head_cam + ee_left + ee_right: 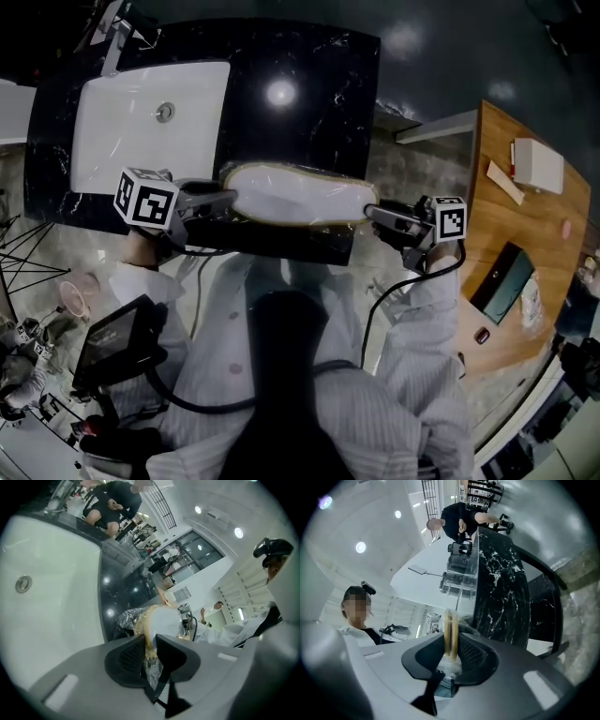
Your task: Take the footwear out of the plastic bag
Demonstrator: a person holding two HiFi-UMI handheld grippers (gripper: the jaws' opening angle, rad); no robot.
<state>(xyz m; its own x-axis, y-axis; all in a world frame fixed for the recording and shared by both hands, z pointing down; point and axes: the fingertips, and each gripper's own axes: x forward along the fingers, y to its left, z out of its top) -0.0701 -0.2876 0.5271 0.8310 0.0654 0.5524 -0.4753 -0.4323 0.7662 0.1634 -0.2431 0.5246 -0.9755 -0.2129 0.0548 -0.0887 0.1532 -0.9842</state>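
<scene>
The left tongs (229,200) pinch the plastic bag (124,617) at its left end. The right tongs (372,212) pinch the shoe (300,194) at its right end. It lies left to right between them, above the near edge of the table (309,75).

We look down on a black marble counter (309,84) with a white sink basin (122,141) set into it, its drain (165,112) near the middle. A bright glint (280,92) sits on the stone. A wooden table (539,220) stands at the right on the glossy grey floor (441,56). Round ceiling lights (239,532) shine above a glass-fronted wall (197,550).
</scene>
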